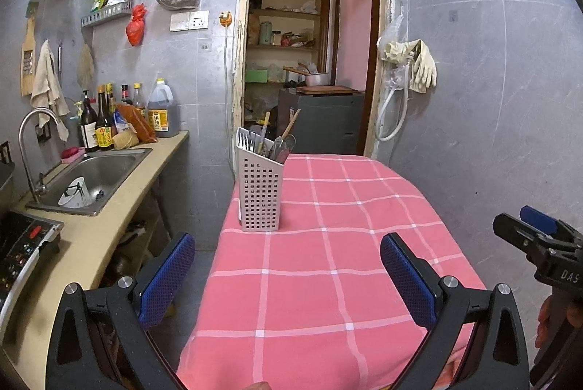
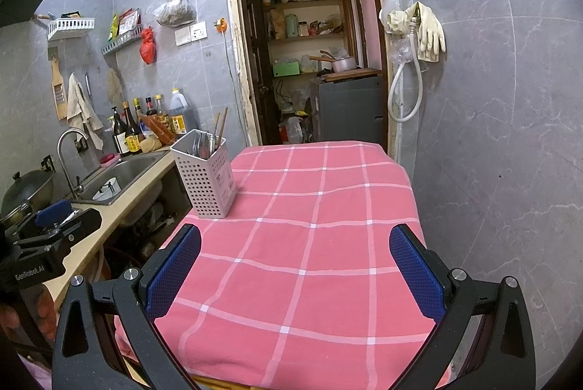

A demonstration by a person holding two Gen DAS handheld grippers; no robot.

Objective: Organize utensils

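Observation:
A white perforated utensil holder [image 1: 259,193] [image 2: 204,176] stands upright at the far left edge of the table with the pink checked cloth [image 1: 328,262] [image 2: 309,244]. Metal utensils and wooden chopsticks [image 1: 277,138] [image 2: 209,138] stick out of its top. My left gripper [image 1: 288,253] is open over the near part of the cloth, nothing between its blue pads. My right gripper [image 2: 295,244] is likewise open and empty above the cloth, well short of the holder. The right gripper's body [image 1: 539,244] shows at the right edge of the left wrist view.
A counter with a steel sink [image 1: 94,178] [image 2: 120,175], tap and sauce bottles [image 1: 105,120] runs along the left. An induction cooker [image 1: 22,244] sits near the counter's front. A wok [image 2: 25,193] is at far left. An open doorway [image 1: 309,62] lies behind the table.

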